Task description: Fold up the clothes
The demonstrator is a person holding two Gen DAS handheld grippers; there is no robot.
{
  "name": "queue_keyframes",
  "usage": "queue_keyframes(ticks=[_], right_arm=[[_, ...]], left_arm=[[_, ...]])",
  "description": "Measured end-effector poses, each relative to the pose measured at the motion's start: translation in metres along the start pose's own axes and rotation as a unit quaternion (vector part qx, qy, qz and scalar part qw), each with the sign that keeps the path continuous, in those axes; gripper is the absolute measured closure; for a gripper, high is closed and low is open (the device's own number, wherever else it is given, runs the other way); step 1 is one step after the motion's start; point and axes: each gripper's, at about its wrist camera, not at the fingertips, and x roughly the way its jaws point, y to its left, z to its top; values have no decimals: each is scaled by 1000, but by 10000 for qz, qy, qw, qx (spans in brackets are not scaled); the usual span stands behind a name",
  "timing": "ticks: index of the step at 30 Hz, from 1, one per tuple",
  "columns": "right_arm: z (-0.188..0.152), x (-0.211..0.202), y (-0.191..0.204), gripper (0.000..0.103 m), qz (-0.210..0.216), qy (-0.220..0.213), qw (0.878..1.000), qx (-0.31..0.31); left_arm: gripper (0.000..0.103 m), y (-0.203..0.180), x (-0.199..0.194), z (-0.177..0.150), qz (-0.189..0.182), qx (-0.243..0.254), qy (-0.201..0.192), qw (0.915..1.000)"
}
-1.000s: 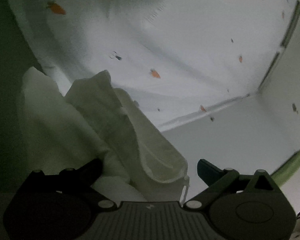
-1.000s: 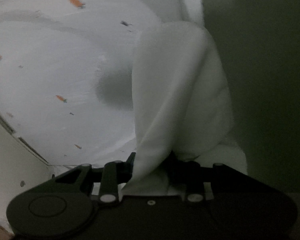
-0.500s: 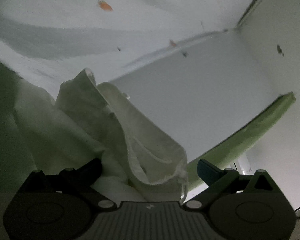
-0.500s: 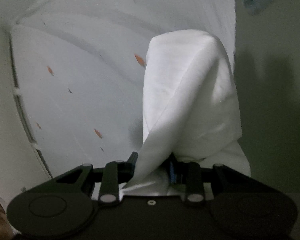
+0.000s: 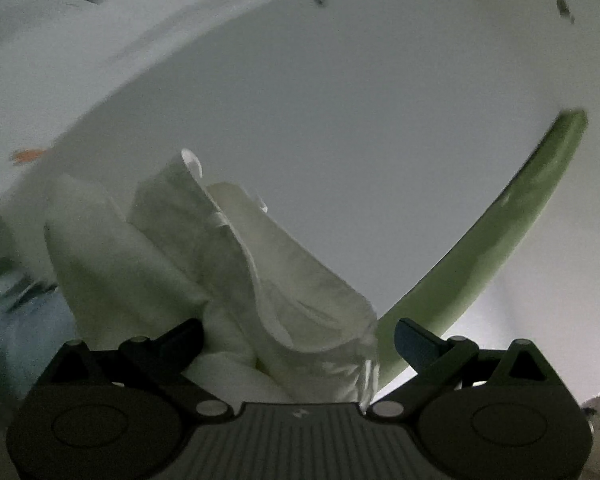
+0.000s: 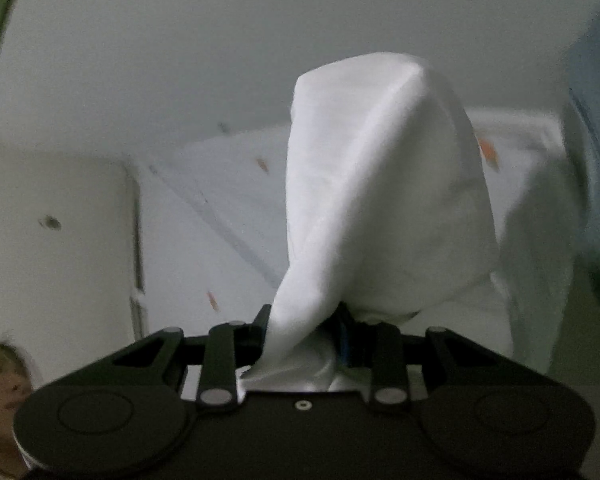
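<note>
So both grippers have a bunch of the white cloth point(image 6: 384, 184), and it's up off whatever surface it was on. In the right wrist view the right gripper point(image 6: 304, 328) has its fingers pressed together on a twisted bit of the fabric, and the rest balloons up in front of the lens like a little tent, covering the middle of the view.

Left side is different: the left gripper point(image 5: 298, 330) has its fingers spread wide, and the cloth point(image 5: 236, 264) is bunched in the gap between them, a hemmed edge with a seam sticking up. It leans against the left finger point(image 5: 172, 334); the right finger point(image 5: 416, 340) looks clear of it. Can't tell what's actually keeping it there, the low part is hidden behind the gripper body.

Behind all that is a white sheet point(image 6: 204, 208) with tiny orange marks, plain white walls, and a green strip point(image 5: 496, 236) curving across the right of the left view. Everything's pretty blurry and dim.
</note>
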Motion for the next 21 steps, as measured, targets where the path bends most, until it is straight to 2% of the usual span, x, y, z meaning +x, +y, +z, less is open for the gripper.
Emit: queue_keyframes(ticks=[1,2,3,4,5,6,7,8,9,10,12,14,16,17,19,21], right_arm=[[12,-4,-4,70,96,-219,9997,-92],[16,-2,-14,66,88,-445,9988,-196],[25,-10,-25,63,-94,-754,9966,-321],[31,-18,-36,45,-407,-1033,9929,-438],[34,-27,-48,26,-938,-1347,9848,-570],[36,-37,-61,18,-1716,-1703,9679,-685],[36,-45,-76,15,-2680,-2010,9393,-739],[39,-49,-91,16,-3639,-1974,9078,-672],[41,-53,-106,20,-4561,-1912,8671,-596],[41,-55,-114,20,-4876,-1707,8540,-617],[36,-57,-111,17,-4994,-1643,8472,-766],[34,-46,-101,9,-5292,-1271,8312,-1133],[29,-25,-95,6,-5675,-936,8001,-1703],[29,-16,-92,3,-5805,-789,7863,-1961],[34,3,-89,2,-5969,-422,7644,-2401],[32,24,-87,0,-6074,-100,7429,-2813]], left_arm=[[3,12,17,9,113,135,69,9998],[2,27,32,14,430,273,131,9986],[2,44,45,18,846,401,186,9954],[2,64,55,18,1385,467,251,9889],[2,89,62,15,1997,420,351,9783],[3,114,69,10,2599,325,470,9639],[3,145,74,1,3242,99,644,9437],[4,172,76,-10,3685,-193,835,9257],[9,195,74,-23,3894,-507,990,9143],[10,211,69,-37,3940,-783,1065,9096],[9,226,59,-48,3901,-1003,979,9100],[9,227,49,-55,4018,-1002,917,9056],[9,226,39,-58,4196,-994,916,8976],[9,225,29,-57,4232,-980,903,8962],[9,210,12,-66,4234,-886,782,8982],[7,194,6,-60,4246,-778,606,9000]])
